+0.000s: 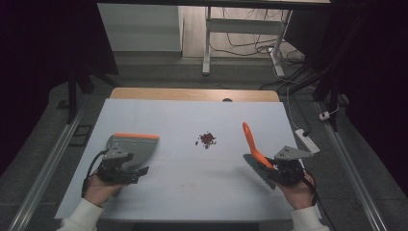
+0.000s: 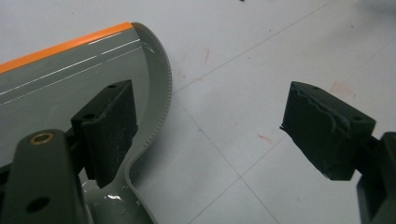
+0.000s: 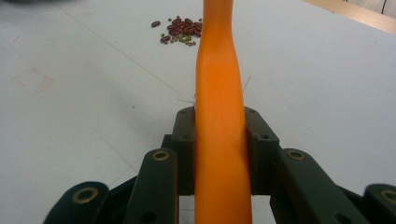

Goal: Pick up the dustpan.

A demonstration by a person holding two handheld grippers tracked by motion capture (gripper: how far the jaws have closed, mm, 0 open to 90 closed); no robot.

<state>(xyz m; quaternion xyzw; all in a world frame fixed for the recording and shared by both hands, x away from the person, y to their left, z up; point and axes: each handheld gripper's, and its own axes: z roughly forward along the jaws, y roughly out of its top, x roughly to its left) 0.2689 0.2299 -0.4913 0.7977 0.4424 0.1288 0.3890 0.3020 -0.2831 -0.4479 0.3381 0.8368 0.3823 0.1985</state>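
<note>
A grey dustpan with an orange lip lies flat on the left of the white table. My left gripper is at its near end, open; in the left gripper view one jaw hangs over the dustpan's curved rim and the other over bare table. On the right, my right gripper is shut on the orange handle of a brush, whose dark bristles rest on the table near the hand. The handle runs up between the pads. A small pile of red and green beans lies mid-table.
The white table sheet ends in a wooden strip at the far edge. A white power strip lies by the right edge. Dark curtains, a desk frame and cables stand beyond the table.
</note>
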